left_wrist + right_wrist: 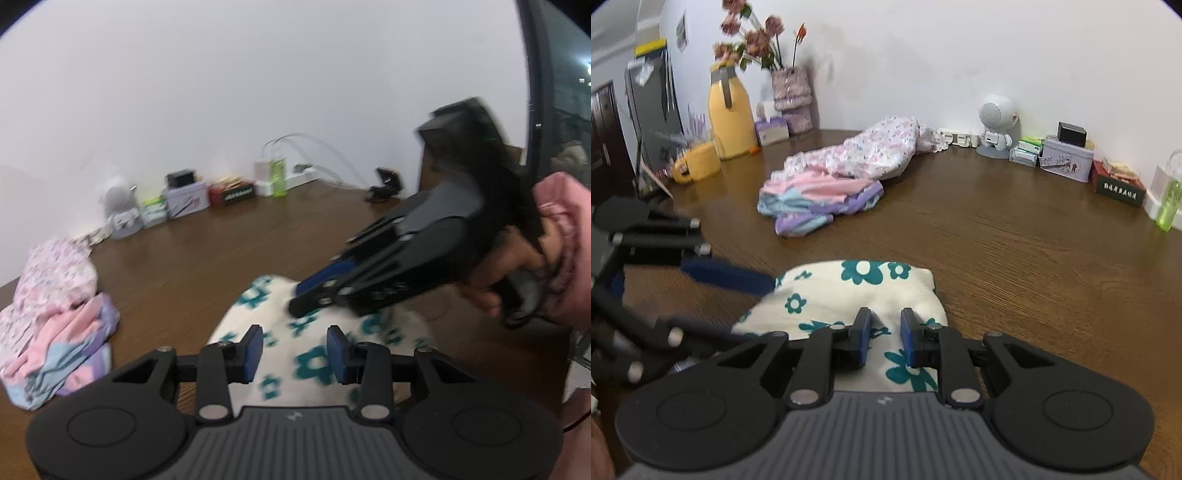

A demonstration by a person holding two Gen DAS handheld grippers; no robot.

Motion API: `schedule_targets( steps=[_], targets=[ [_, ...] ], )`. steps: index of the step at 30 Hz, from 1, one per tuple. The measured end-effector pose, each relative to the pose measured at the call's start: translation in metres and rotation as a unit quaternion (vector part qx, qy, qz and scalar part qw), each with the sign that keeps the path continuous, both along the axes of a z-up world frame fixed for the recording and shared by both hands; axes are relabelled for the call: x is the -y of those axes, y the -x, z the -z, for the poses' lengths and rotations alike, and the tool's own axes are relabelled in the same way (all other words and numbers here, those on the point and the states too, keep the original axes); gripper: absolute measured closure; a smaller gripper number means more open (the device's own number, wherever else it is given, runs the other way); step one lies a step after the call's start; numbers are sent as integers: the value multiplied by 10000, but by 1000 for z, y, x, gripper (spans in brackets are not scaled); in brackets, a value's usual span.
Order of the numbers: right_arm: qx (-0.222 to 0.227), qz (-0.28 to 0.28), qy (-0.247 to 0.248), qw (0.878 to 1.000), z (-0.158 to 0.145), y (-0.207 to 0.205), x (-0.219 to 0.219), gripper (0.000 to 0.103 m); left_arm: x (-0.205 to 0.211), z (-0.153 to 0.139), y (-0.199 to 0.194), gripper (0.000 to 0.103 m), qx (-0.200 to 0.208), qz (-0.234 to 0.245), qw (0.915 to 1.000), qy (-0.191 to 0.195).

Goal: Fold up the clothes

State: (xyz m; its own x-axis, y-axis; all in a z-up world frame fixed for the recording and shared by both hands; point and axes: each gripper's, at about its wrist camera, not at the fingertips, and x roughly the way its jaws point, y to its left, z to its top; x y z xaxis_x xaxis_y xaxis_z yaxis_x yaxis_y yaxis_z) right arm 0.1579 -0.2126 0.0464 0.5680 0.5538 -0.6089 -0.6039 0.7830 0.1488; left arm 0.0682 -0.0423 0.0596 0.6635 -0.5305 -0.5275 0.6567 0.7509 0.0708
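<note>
Clothes point(831, 184) lie heaped far left on the table point(1015, 240). Left gripper point(294, 347) hangs wide over the flowered cloth point(849, 295), near centre; right gripper point(885, 338) gapes narrower, empty. Cloth looks soft, light; pinch a folded edge.

Folded cloth point(849, 295) on table point(1015, 258), clothes pile point(827, 192) behind.

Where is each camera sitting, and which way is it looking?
Left wrist: sits on the left claw, looks across the flowered cloth at the wall; right claw and a hand show.
Right wrist: sits on the right claw, looks over the same cloth; left claw shows.
Both share the pastel clothes pile.
</note>
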Motion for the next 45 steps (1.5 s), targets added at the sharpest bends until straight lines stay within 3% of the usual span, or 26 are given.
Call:
schedule_targets(
  steps=[2,6,11,18,25,27,32,37,39,41,42,43,45],
  targets=[
    [-172,87,-420,9989,-11,0,14,84,10,1,2,66,3,109,9998,-167],
    [-41,-65,-428,9991,-36,22,29,83,20,9,-1,66,-57,157,9992,-364],
    [-370,-354,288,9983,-22,32,18,83,21,14,-2,65,-106,168,9990,-413],
    [-241,-350,465,9980,-12,35,8,83,22,8,-6,63,-105,215,9979,-606],
    [-305,-438,710,9960,-15,36,3,83,40,6,-32,70,-161,687,9882,-1358],
    [-331,-483,788,9952,-16,35,2,83,45,6,-39,77,-176,821,9840,-1571],
    [-342,-551,899,9938,-15,34,-2,82,58,4,-57,81,-215,1154,9707,-2098],
    [-327,-540,836,9945,-16,34,0,82,58,6,-60,80,-316,1215,9689,-2133],
    [-275,-537,775,9952,-19,35,1,77,55,2,-61,76,-325,1137,9718,-2041],
    [-166,-467,637,9967,-27,42,6,57,49,-8,-59,67,-239,1000,9770,-1868],
    [-110,-428,566,9974,-32,45,8,36,46,-15,-58,54,-189,915,9797,-1773],
    [-54,-390,495,9980,-36,49,11,26,42,-22,-56,40,-129,830,9823,-1673],
    [-15,-328,432,9985,-43,57,16,20,33,-37,-50,20,30,680,9863,-1500]
  ],
)
